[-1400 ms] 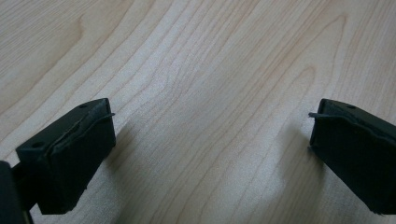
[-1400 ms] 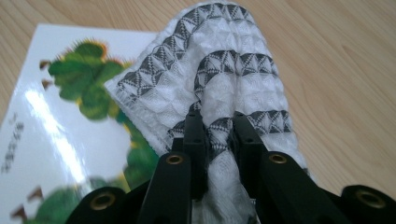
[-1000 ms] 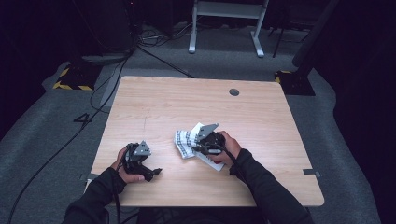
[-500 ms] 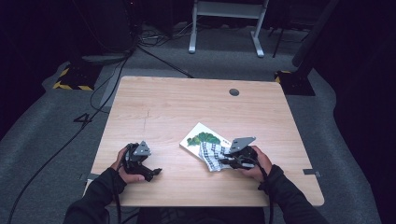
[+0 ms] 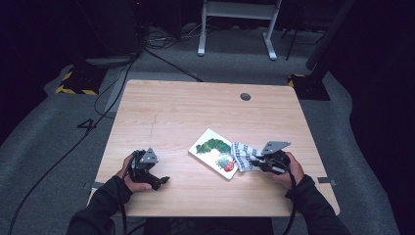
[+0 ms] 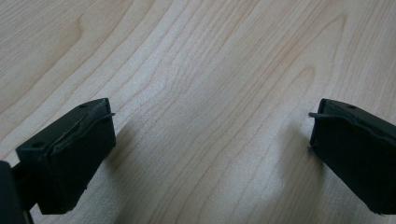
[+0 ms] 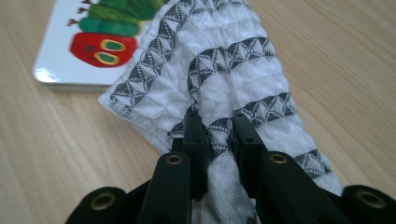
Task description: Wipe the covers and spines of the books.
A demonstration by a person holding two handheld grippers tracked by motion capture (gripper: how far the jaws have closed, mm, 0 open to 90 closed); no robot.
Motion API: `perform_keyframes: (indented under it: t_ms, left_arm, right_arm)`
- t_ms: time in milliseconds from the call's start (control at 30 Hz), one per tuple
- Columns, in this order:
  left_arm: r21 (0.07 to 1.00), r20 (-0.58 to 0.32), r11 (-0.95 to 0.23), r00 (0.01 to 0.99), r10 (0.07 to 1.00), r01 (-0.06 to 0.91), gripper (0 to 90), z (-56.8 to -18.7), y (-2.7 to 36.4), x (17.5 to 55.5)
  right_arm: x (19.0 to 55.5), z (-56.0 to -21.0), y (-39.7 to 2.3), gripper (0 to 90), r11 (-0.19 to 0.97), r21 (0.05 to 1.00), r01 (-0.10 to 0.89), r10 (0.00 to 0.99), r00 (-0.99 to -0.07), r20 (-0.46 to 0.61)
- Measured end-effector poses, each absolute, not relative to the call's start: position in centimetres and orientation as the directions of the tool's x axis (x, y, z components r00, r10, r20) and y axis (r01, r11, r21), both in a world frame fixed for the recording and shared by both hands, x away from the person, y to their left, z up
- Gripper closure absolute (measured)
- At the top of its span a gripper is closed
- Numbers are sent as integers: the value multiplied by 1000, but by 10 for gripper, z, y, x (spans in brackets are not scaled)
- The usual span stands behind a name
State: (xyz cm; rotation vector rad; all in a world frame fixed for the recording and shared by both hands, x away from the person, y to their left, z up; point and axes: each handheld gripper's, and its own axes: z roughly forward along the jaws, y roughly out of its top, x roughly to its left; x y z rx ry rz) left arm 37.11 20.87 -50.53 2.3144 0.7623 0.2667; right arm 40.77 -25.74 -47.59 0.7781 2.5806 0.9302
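A white board book (image 5: 211,151) with a green caterpillar and red head (image 7: 95,32) lies flat right of the table's middle. A white cloth with grey patterned stripes (image 5: 242,155) (image 7: 219,70) trails off the book's right edge onto the wood. My right gripper (image 5: 258,163) (image 7: 218,126) is shut on a bunched fold of that cloth, just right of the book. My left gripper (image 5: 161,181) (image 6: 210,140) rests low over bare wood at the front left, jaws wide apart with nothing between them.
The wooden table (image 5: 195,112) has a round cable hole (image 5: 245,96) near its far edge. Beyond it are grey carpet, cables (image 5: 161,54) and a white desk frame (image 5: 235,24). A person's sleeves come in from the bottom.
My right gripper has pulled the cloth to the right, off the book, uncovering the caterpillar cover. The left gripper has stayed put.
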Motion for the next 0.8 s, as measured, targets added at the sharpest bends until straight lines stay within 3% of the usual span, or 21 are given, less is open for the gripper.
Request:
perform_keyframes:
  t_ms: [233,633,700,800]
  left_arm:
    - [663,-14,-598,806,592,451,4,-505,208,371]
    - [662,-15,-598,805,593,452,4,-505,207,372]
    - [662,-15,-598,805,593,452,4,-505,206,372]
    - [660,-14,-600,807,591,451,4,-505,205,373]
  right_arm:
    - [415,-477,-294,794,612,644,459,669,-734,-112]
    - [408,-478,-322,755,572,649,502,720,-687,-103]
    - [407,-478,-323,711,565,657,500,718,-689,-94]
    - [406,-475,-323,574,542,680,494,727,-682,-83]
